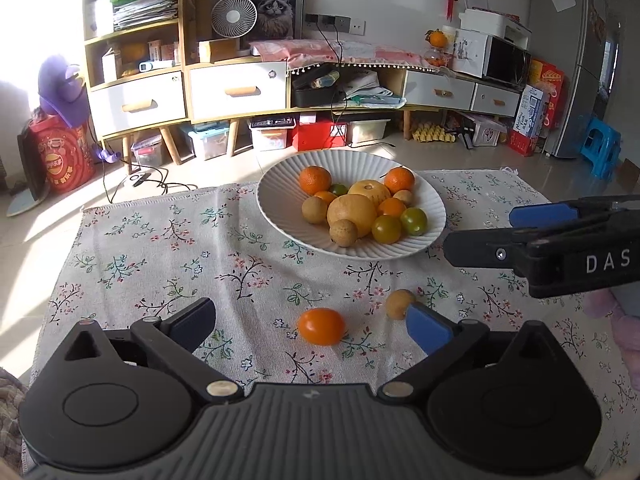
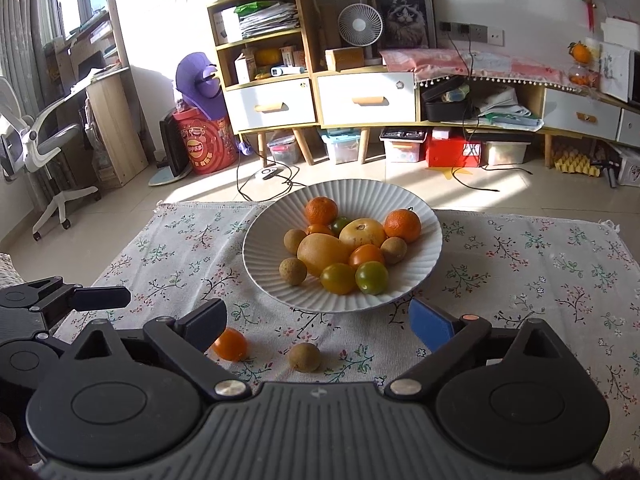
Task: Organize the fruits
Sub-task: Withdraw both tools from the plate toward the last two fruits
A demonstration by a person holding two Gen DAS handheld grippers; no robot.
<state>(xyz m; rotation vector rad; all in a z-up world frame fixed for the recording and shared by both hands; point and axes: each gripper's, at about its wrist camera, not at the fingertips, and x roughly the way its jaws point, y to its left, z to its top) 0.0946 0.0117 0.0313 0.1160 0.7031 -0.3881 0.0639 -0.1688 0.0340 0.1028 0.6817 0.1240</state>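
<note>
A white ribbed plate (image 1: 269,204) (image 2: 253,254) on the flowered cloth holds several fruits: oranges, yellow citrus, green and orange tomatoes, brown longans. Two loose fruits lie on the cloth in front of it. The small orange tomato (image 1: 321,326) (image 2: 230,344) rests between the wide fingers of my left gripper (image 1: 310,315), untouched. A brown longan (image 1: 398,303) (image 2: 305,356) lies beside the left gripper's blue pad and between the spread fingers of my right gripper (image 2: 318,314). Both grippers are open and hold nothing. The right gripper (image 1: 496,232) also shows at the left wrist view's right edge.
The flowered cloth (image 1: 160,248) (image 2: 520,264) covers the table, its far edge just behind the plate. Beyond are a tiled floor, wooden drawer cabinets (image 1: 236,92), storage boxes, cables and an office chair (image 2: 44,148).
</note>
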